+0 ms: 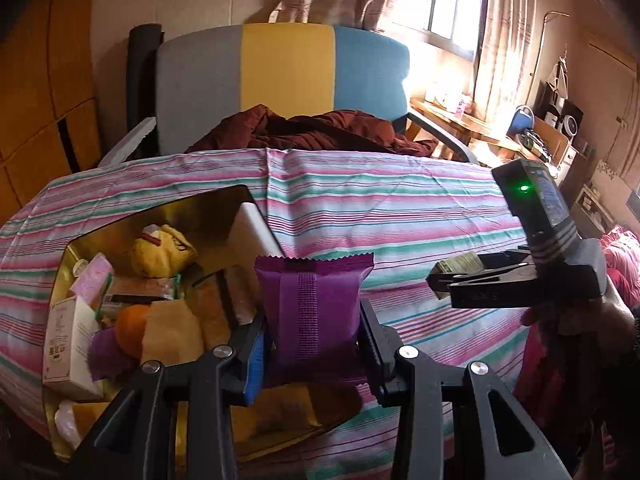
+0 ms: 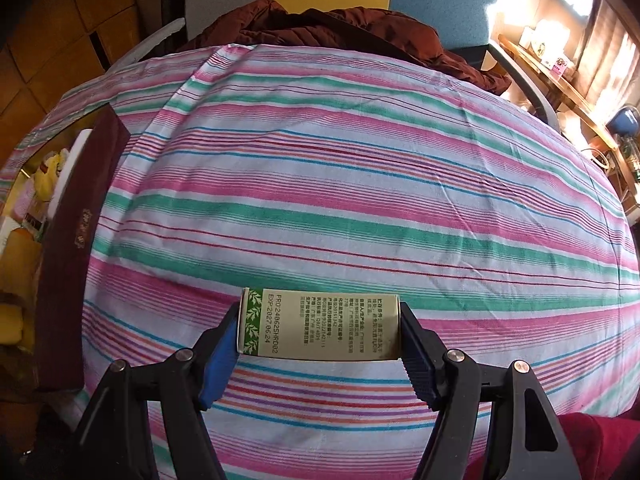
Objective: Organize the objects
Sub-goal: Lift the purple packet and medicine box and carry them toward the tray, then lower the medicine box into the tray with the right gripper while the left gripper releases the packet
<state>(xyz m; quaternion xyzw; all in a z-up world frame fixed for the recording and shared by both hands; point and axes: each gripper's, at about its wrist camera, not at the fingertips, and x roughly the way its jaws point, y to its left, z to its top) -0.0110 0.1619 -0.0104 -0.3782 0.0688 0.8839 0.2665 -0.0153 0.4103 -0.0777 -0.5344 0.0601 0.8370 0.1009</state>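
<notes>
The purple snack packet [image 1: 316, 316] stands upright at lower centre of the left wrist view, pinched between the left gripper's [image 1: 314, 344] pads above the open gold-lined box [image 1: 120, 232] of snacks at lower left. In the right wrist view the right gripper [image 2: 320, 344] clamps a beige carton [image 2: 320, 326] with green leaf trim, low centre, over the striped cloth [image 2: 360, 184]. A maroon jacket [image 1: 312, 130] lies on the chair [image 1: 280, 68] beyond.
</notes>
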